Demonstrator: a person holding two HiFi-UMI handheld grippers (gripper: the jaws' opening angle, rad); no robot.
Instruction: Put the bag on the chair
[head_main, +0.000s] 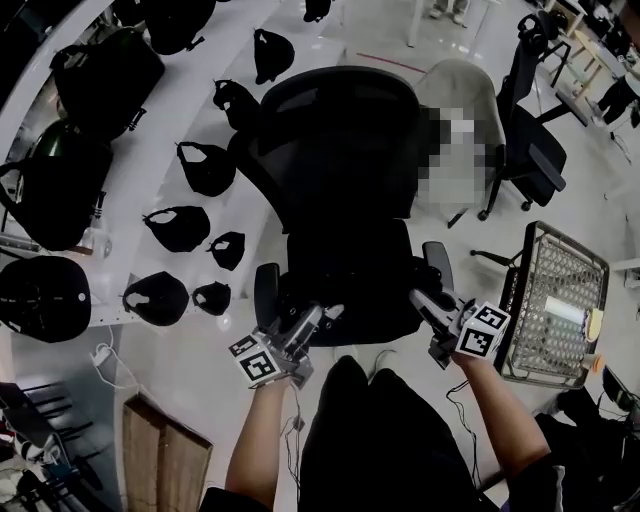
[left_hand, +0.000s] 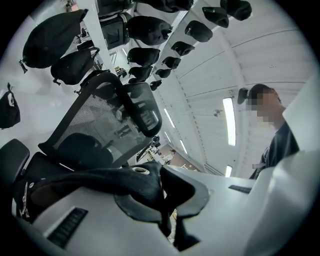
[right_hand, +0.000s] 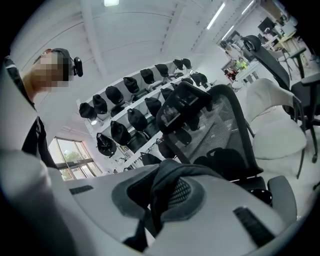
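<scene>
Gripper views settle it: left gripper (left_hand: 165, 197) and right gripper (right_hand: 155, 200) each pinch the black bag (left_hand: 115, 179). Overhead, only the chair (head_main: 340, 150) reads clearly.

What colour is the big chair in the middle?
The chair is black all over, clearest in the head view.

Office/lab-type rm: white shelves (head_main: 150, 165) w/ rows of black bags (head_main: 205, 167), plus office chairs (head_main: 345, 150).

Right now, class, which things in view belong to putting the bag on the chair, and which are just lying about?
Job: bag, black chair, left gripper, right gripper, both jaws shut on the bag.
Lying about: shelf bags, wire basket, white chair.
</scene>
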